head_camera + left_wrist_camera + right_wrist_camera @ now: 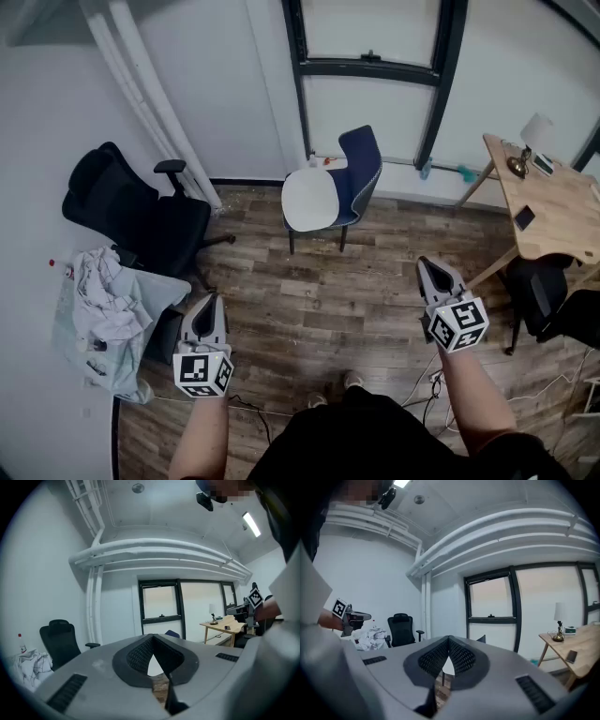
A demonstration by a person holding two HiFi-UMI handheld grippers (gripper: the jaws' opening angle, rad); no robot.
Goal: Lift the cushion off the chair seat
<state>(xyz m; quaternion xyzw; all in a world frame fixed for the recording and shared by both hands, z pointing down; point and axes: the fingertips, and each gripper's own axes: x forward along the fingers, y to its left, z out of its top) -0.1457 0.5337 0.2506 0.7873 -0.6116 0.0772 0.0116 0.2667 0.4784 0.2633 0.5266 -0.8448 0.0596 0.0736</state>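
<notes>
Both claws are shut tight and empty: the left claw [208, 302] at lower left, the right claw [428, 267] at lower right, well apart from the white cushion [312, 199] on the blue chair [362, 161] at upper centre. The step in hand looks like the approach; next, they must reach the cushion's edges and open.

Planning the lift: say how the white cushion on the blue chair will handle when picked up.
The white cushion looks thin and flat, so probably light. It covers most of the blue chair seat, so held by one edge it may sag.
</notes>
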